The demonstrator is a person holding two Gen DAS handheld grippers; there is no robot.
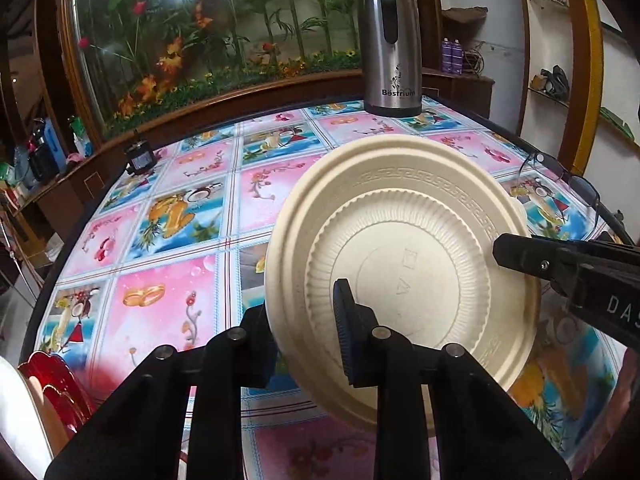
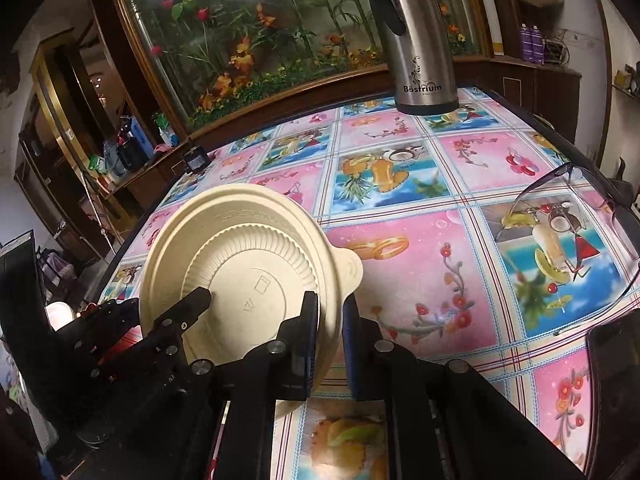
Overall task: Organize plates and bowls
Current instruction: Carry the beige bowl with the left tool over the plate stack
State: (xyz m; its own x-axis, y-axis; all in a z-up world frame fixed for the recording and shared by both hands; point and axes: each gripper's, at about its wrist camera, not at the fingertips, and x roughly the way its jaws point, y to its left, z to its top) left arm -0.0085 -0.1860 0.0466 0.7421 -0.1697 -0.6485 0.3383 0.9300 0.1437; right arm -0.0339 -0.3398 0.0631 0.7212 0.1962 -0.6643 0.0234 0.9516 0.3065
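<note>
A cream bowl point(image 1: 400, 240) with a ribbed inside and a small tab handle is held tilted above the colourful tablecloth. My left gripper point(image 1: 304, 320) is shut on its near rim, one finger inside point(image 1: 346, 328) and one outside. My right gripper point(image 2: 330, 320) is shut on the opposite rim of the same bowl point(image 2: 244, 264). The right gripper's finger shows in the left wrist view point(image 1: 520, 258), reaching into the bowl. The left gripper shows in the right wrist view point(image 2: 188, 304). A red plate point(image 1: 60, 384) and a white dish point(image 1: 16, 420) sit at the lower left.
A steel thermos point(image 1: 390, 40) stands at the table's far edge. Eyeglasses point(image 2: 576, 216) lie on the cloth at the right. A dark phone point(image 2: 616, 392) lies at the right near edge. A small black box point(image 1: 140, 156) sits at the far left corner.
</note>
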